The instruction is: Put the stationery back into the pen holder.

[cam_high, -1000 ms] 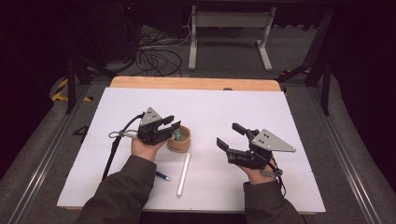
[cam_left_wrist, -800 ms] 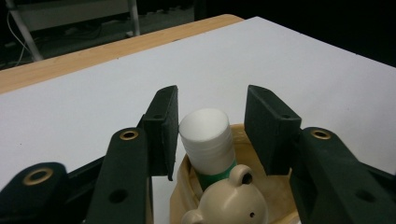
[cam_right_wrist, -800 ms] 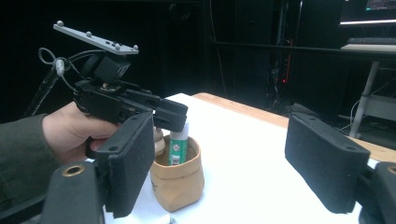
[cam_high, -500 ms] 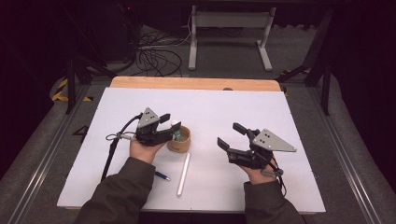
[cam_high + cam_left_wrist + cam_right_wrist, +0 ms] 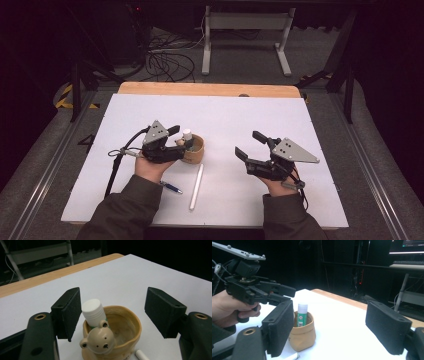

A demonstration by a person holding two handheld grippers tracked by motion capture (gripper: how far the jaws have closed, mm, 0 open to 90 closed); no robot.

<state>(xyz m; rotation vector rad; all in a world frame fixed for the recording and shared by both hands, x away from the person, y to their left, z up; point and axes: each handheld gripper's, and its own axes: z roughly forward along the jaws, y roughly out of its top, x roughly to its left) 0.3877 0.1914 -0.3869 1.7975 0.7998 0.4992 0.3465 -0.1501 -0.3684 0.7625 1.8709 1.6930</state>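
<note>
The left tongs [image 5: 112, 315] are being held just over the beige cup [image 5: 117, 340], and their jaws have just been opening: they are standing wide apart with nothing gripped. The glue stick [image 5: 93, 311] is standing tilted inside the cup, close beside one jaw. The release should be finished by lifting straight up, so that the white cap is not being knocked. The right tongs [image 5: 248, 145] are being held open and empty, well apart. A white pen [image 5: 195, 186] and a blue pen [image 5: 171, 187] are lying nearer the person.

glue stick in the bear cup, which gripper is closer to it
Left. The left gripper is right at the bear cup, its open jaws either side of the glue stick without pressing it. The right gripper hovers well off to the cup's right.
</note>
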